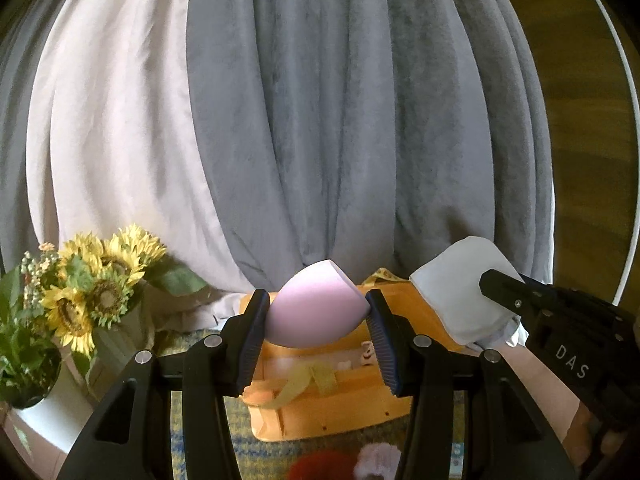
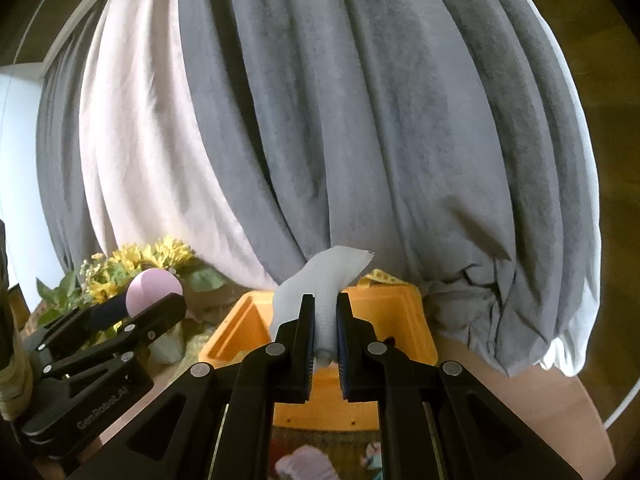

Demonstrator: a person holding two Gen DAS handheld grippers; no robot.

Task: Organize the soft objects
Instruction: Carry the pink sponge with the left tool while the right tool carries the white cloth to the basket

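Observation:
My left gripper [image 1: 318, 320] is shut on a pink egg-shaped sponge [image 1: 312, 306], pinched between its blue pads and held in the air above an orange storage box [image 1: 332, 408]. The right gripper [image 2: 324, 334] is shut on a folded white cloth [image 2: 320, 280] that sticks up past its fingertips. In the left wrist view the white cloth [image 1: 460, 292] and the right gripper [image 1: 516, 300] hang to the right of the sponge. In the right wrist view the pink sponge [image 2: 154, 288] shows at the left in the left gripper [image 2: 132, 320], with the orange box [image 2: 384, 312] below and ahead.
Grey and white curtains [image 1: 320, 120] hang close behind the box. A white vase of sunflowers [image 1: 88, 292] stands at the left. Red and pale fluffy items [image 1: 352, 460] lie on a patterned mat in front of the box. A person's forearm [image 1: 532, 376] shows at the right.

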